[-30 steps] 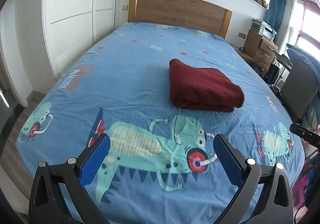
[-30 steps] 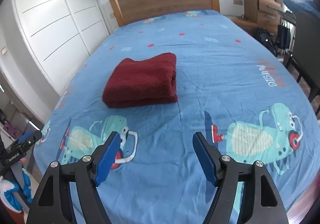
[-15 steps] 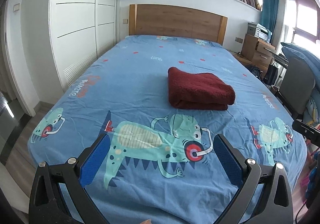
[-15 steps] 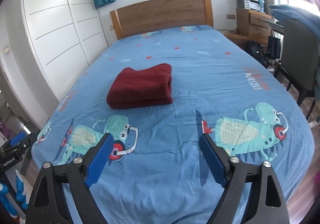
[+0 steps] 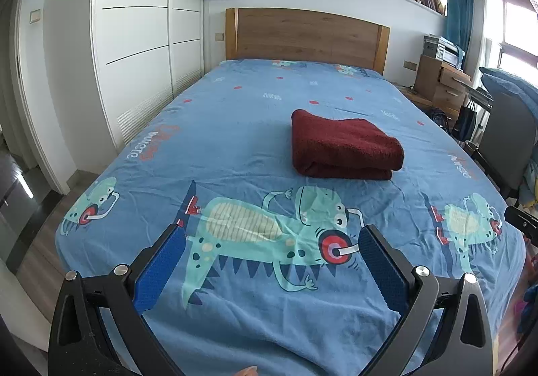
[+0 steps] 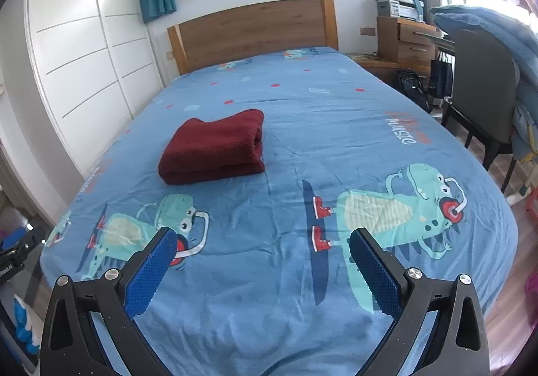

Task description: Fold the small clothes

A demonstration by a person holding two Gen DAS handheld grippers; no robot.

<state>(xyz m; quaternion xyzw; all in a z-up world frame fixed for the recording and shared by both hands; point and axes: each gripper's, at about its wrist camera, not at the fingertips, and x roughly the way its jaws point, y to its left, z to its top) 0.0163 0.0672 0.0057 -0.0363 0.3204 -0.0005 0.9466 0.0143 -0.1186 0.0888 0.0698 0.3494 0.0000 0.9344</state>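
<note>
Left tool (image 5: 270, 250): released, nothing between the blue ribbed pads, hanging over the foot end of the bed (image 5: 235, 127). Right tool (image 6: 262, 251): jaws opening, nothing between them, also over the foot end. Both are sitting well apart from the cloth, so my read is the fold is finished and the tools are standing clear.

Red towel (image 5: 343, 149) is lying folded on the bed, at 1 o'clock from the left tool and 11 o'clock from the right (image 6: 215, 149). Thick fuzzy terry, a stacked rectangular pad with rounded fold edges and the layers showing on the near side. It's lying flat on its own.

Bed sheet: smooth blue cotton, cartoon dinosaur print, light wrinkles. Wooden headboard (image 5: 306, 36) at 12 o'clock.
</note>
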